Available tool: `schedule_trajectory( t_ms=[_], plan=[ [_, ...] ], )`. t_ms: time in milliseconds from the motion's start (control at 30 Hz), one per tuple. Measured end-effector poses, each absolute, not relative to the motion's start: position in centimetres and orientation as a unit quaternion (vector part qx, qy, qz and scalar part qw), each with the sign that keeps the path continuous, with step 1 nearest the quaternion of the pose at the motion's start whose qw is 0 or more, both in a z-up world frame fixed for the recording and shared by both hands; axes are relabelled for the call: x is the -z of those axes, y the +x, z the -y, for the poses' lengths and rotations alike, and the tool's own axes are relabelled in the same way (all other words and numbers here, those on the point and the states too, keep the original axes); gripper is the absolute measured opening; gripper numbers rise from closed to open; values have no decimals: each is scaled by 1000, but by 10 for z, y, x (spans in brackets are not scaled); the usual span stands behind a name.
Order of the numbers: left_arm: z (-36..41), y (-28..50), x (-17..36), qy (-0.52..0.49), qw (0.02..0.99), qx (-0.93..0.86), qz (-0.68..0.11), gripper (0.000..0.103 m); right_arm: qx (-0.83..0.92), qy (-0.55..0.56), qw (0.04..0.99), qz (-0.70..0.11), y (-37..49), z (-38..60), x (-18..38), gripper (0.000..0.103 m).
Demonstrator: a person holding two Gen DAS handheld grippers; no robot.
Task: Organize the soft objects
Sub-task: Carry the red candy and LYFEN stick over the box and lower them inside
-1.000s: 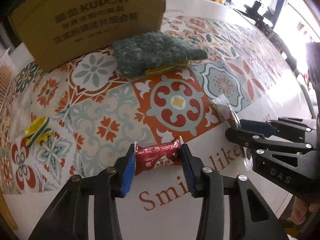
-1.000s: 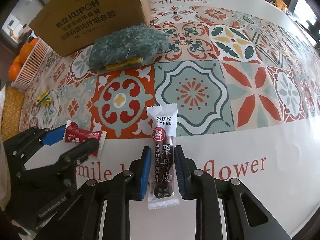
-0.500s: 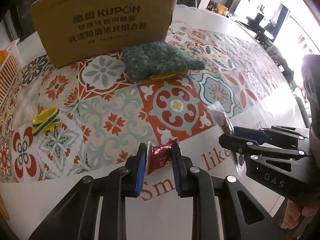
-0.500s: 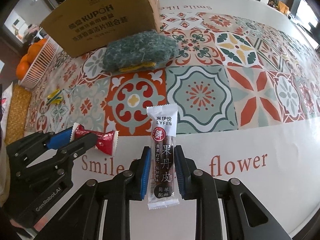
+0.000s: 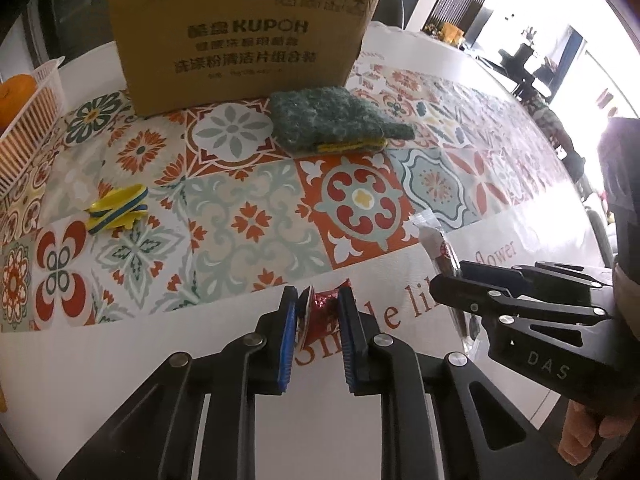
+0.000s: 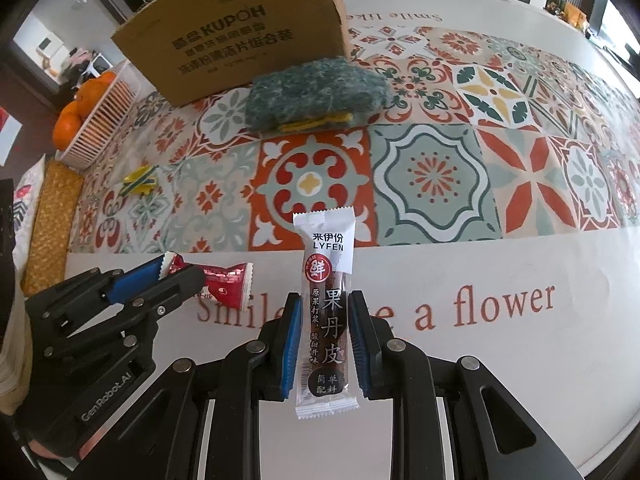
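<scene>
Well in front of the cardboard box (image 5: pixel 244 36), the left gripper (image 5: pixel 318 312) is clamping a red candy (image 5: pixel 320 310) while the right gripper (image 6: pixel 325 328) is pinching a fruit-leather stick (image 6: pixel 326 300); carrying both level and unsqueezed toward the box looks wisest.

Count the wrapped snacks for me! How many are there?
2. The red candy is pinched in the left hand-held gripper; the long white snack bar is clamped in the right hand-held gripper. More may hide inside the cardboard box.
</scene>
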State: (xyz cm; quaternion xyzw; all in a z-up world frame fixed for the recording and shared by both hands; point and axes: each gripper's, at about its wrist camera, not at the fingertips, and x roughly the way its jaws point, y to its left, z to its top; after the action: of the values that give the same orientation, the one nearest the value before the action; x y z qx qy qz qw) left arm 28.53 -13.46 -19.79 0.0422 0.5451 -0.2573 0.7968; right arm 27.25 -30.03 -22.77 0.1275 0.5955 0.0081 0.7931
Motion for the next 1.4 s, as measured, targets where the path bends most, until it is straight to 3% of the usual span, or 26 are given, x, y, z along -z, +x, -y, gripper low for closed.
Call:
schedule_trajectory(
  t_ms=[667,1400],
  plan=[
    [124,282,155,19,828,257,-498,18,-30,129,813,-568,272,288,197,25],
    [111,327,68,4,888,239,-394,18,-58,115,878,-462,312,278,105,25]
  ],
)
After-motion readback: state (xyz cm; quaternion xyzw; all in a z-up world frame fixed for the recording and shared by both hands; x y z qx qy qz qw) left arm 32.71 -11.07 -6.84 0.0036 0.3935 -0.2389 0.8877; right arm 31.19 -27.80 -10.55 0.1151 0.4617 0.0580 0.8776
